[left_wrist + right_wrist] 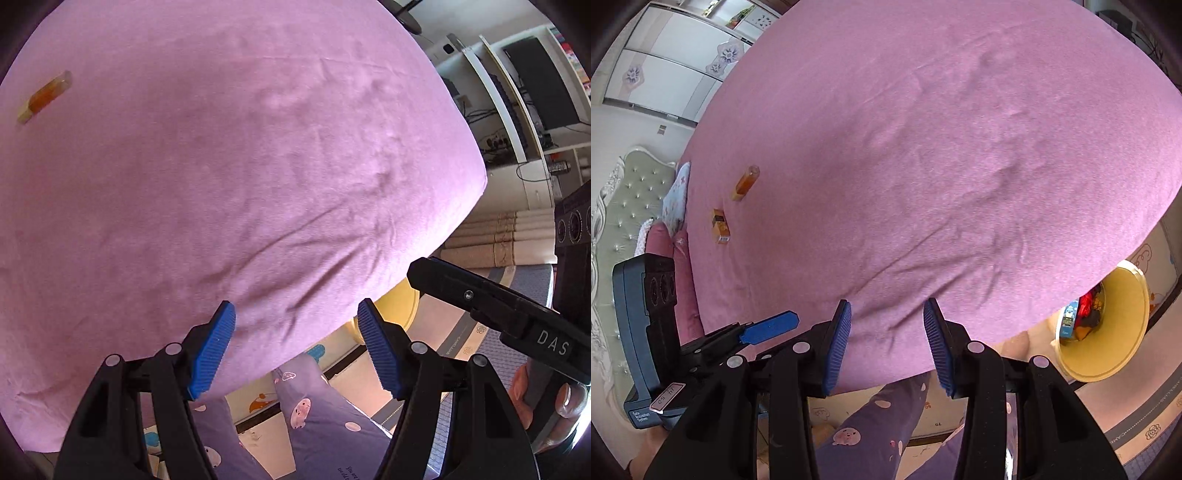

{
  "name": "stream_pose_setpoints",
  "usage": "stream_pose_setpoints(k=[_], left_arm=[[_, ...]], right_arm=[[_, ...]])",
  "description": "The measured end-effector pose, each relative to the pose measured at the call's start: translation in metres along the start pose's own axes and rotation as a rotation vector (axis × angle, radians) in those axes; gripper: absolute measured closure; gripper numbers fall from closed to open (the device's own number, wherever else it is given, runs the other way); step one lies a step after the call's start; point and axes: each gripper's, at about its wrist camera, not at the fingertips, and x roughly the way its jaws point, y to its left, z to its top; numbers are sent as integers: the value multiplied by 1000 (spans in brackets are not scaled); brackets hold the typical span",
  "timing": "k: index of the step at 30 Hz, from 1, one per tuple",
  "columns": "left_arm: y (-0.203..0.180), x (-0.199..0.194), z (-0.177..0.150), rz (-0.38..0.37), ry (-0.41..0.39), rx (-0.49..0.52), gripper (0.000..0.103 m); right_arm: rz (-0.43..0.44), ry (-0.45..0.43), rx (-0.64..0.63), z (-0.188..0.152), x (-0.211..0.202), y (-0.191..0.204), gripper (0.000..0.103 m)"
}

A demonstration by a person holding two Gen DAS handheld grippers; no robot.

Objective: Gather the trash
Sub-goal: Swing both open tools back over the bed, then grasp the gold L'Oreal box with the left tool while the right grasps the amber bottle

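A small amber bottle [46, 96] lies on the pink bed sheet [240, 166] at the far left; it also shows in the right wrist view [746, 182]. A small orange and brown box [720, 226] lies near it on the sheet [942, 166]. My left gripper [297, 347] is open and empty over the bed's near edge. My right gripper [888, 347] is open and empty over the same edge. A yellow trash bin [1126, 332] holding wrappers stands on the floor at the right, also partly seen in the left wrist view [399, 302].
My legs in purple patterned trousers [314, 417] stand below the bed edge. A tufted headboard [631, 206] and pillows [677, 195] are at the left. A desk with a computer [539, 81] and folded mats [491, 236] are at the right.
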Motion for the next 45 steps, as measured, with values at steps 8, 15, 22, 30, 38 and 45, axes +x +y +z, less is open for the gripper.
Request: stream_pose_setpoints(k=[8,15,22,30,38,45], left_arm=[[131,-60,-10,45,-83,-108,34],[230,-102,-6,84,-156,-233,33],[282,-112,18,93,-188,-339,32],[312,-101,59,90,-182,-412,32],[359,-97,92,106,-183,-501,31],[403,-96,109,128,-186,-570,31]], right_arm=[[9,42,-128,12,69,125,62],[9,97,-281,35,117,219,62],[-7,115,-440,82,149,283,62],[-45,162,-569,136,190,322,62],[-136,204,-716,190,246,352,62],[-183,266,-842,218,302,379,58]])
